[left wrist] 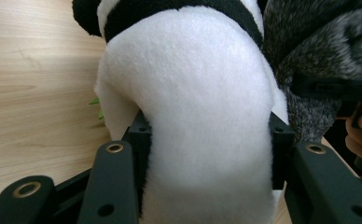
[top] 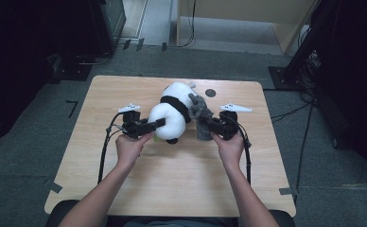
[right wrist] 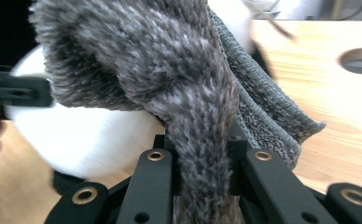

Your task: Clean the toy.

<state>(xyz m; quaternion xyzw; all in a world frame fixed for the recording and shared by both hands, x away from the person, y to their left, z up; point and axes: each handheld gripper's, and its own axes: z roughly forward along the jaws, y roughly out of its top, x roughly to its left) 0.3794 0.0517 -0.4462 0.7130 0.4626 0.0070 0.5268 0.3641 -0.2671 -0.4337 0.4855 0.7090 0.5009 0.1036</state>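
While clamped — panda (top: 172, 113), grey cloth (top: 201, 118)

From the high view I get an evenly lit table (top: 172, 179), light falling from above, with soft, short shadows under my forearms; the upper left and right edges of the frame sink into near black. In the left gripper view the white plush (left wrist: 202, 116) is bright but not blown out, slightly soft up close. The right gripper view smears at its upper right; the grey fabric (right wrist: 170, 84) stays sharp.
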